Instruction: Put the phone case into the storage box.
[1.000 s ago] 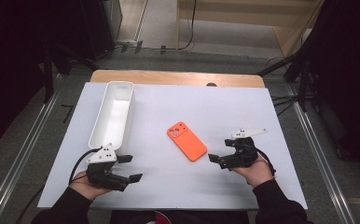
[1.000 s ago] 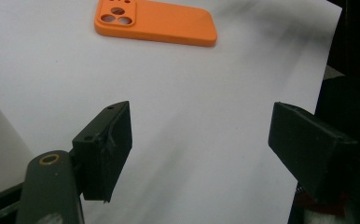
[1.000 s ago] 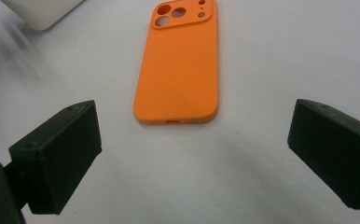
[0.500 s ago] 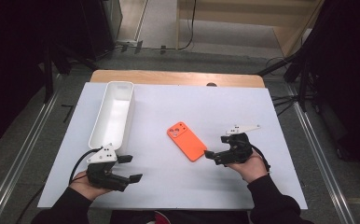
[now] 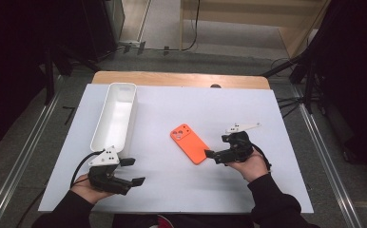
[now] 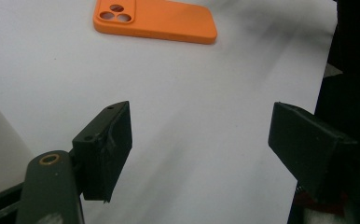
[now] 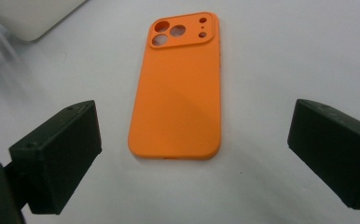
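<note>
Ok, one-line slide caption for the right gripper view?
Open right tongs lined up on the orange phone case lying flat on the white table, not yet touching.

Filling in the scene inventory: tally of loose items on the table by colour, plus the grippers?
Orange: 1, the phone case, lying flat
White: 1, the long tray, nothing in it
Black grippers: 2, the left gripper and the right gripper, both with jaws apart and holding nothing
Total: 4
</note>
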Demonstrator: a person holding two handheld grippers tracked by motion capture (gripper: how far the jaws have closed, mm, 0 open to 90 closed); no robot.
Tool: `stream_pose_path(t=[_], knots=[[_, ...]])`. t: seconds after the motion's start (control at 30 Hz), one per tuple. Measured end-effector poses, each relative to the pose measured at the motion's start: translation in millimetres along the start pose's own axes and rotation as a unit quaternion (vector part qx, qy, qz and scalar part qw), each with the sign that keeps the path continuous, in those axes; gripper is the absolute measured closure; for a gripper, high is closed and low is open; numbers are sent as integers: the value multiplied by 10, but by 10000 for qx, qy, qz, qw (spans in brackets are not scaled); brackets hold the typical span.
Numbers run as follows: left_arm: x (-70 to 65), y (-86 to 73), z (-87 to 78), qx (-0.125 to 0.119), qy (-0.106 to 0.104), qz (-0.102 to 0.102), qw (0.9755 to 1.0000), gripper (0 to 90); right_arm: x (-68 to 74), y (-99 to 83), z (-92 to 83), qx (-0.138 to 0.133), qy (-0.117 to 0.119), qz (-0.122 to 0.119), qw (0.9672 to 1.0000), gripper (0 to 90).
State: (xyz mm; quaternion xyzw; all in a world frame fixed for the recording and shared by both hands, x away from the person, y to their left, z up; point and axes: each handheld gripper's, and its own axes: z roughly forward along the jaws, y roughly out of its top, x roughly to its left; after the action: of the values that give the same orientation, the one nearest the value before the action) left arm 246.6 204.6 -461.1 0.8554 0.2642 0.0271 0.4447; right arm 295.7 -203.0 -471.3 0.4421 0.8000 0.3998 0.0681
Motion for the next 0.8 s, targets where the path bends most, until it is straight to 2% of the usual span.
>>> stream_pose_path(t=[0.8], knots=[[6, -3, -6, -1, -11, -4, 10000, 218, 156, 290, 259, 7, -93, -66, 9999, 18]])
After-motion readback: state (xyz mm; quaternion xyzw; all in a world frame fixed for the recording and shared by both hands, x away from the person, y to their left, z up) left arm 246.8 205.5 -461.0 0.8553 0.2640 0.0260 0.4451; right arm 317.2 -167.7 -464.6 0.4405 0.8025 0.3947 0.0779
